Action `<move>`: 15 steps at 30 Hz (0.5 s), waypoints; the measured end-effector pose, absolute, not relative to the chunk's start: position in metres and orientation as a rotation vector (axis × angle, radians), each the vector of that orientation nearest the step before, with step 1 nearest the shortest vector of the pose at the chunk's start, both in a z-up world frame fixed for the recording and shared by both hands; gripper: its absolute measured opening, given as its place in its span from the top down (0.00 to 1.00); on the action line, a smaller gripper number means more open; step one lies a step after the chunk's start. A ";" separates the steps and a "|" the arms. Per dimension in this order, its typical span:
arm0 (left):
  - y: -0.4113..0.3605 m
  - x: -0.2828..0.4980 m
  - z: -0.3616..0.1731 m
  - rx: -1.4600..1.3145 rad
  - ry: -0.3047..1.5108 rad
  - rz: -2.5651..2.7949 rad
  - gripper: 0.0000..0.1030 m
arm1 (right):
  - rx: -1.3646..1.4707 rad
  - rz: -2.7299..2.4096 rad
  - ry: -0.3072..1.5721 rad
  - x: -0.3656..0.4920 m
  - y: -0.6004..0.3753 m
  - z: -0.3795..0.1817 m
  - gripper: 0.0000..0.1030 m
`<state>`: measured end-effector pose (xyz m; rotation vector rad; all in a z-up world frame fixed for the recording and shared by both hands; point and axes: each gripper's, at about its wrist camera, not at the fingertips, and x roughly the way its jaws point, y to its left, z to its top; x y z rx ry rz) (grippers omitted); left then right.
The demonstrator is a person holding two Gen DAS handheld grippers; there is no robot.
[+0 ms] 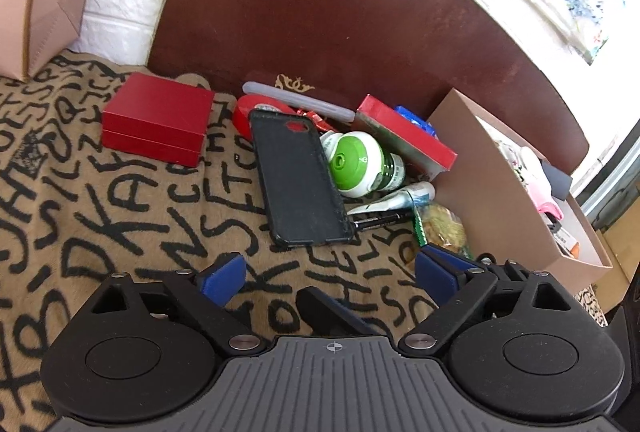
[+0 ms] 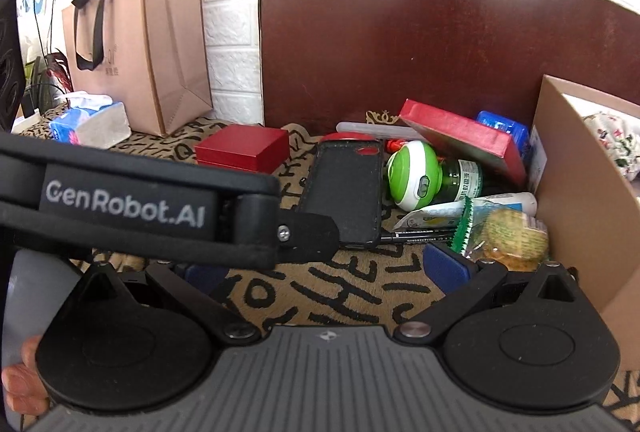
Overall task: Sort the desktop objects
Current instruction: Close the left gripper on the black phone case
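A pile of desk items lies on a patterned cloth against a brown board. A black phone case point(image 1: 300, 179) point(image 2: 344, 187) lies in front. Beside it are a green-capped bottle point(image 1: 360, 161) point(image 2: 420, 177), a white tube point(image 1: 400, 197), a black pen point(image 1: 384, 220) point(image 2: 420, 234) and a snack packet point(image 1: 440, 228) point(image 2: 504, 236). A red box point(image 1: 156, 117) point(image 2: 244, 151) sits left. My left gripper point(image 1: 330, 272) is open and empty, just short of the phone case. My right gripper point(image 2: 324, 272) is open and empty; its right pad touches the snack packet, and the left gripper's body point(image 2: 120, 207) hides its left finger.
A cardboard box point(image 1: 500, 183) point(image 2: 580, 183) with items inside stands at the right. A flat red box point(image 1: 404, 135) point(image 2: 464, 143) leans in the pile over a blue pack point(image 2: 504, 129). A paper bag point(image 2: 148, 43) and a tissue pack point(image 2: 92, 123) stand far left.
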<state>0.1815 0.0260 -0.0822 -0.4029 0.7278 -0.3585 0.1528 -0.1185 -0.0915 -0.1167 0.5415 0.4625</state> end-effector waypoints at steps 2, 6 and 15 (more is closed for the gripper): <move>0.025 0.189 -0.086 -0.399 0.734 -0.358 0.11 | -0.122 0.461 0.545 0.159 -0.116 -0.095 0.01; 0.025 0.204 -0.093 -0.398 0.740 -0.351 0.15 | -0.118 0.457 0.555 0.171 -0.112 -0.102 0.02; 0.028 0.232 -0.109 -0.397 0.762 -0.355 0.25 | -0.102 0.474 0.579 0.201 -0.106 -0.115 0.07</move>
